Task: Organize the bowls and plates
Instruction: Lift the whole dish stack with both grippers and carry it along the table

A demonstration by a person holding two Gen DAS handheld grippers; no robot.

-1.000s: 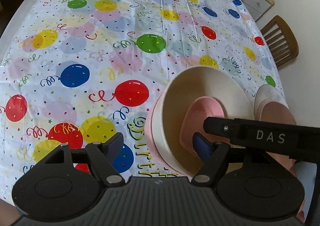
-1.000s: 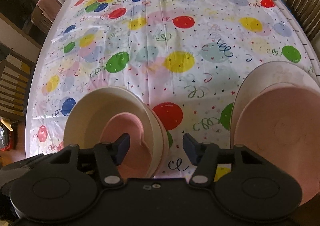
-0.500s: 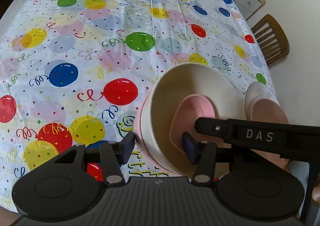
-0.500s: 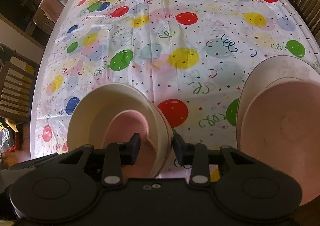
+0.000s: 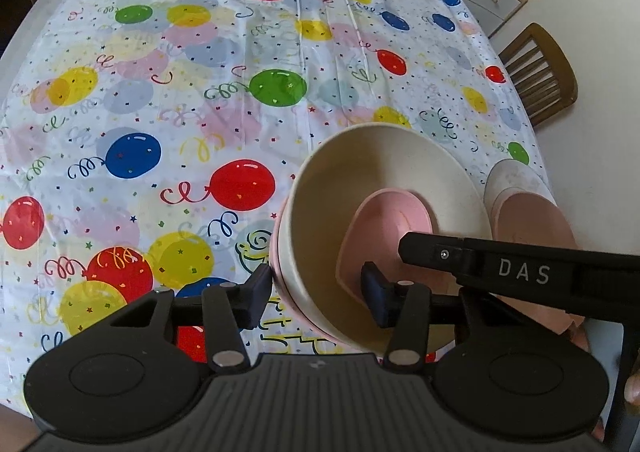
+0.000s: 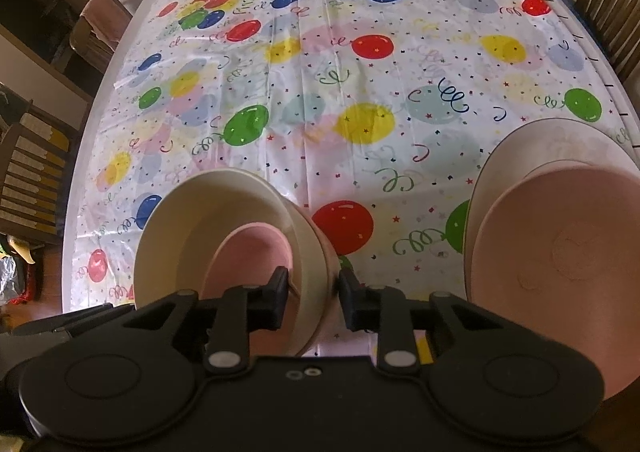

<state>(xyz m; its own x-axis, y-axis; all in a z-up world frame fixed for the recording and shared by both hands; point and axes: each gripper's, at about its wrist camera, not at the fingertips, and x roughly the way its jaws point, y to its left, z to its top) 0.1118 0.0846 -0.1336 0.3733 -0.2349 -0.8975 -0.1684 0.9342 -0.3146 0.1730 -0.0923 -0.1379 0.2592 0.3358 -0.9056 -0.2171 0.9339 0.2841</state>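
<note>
Bowl stack (image 5: pixel 384 192) on counter (image 5: pixel 200 92): left gripper (image 5: pixel 318 284) and right gripper (image 6: pixel 312 294) each clamp opposite rims; plates (image 6: pixel 560 252) beside.

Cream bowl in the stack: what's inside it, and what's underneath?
Inside the cream bowl sits a smaller pink bowl. Under it, only a pink rim shows; whatever else lies beneath that is covered.

Pink plate (image 6: pixel 560 252) cut off at right edge (near rim hidden)
</note>
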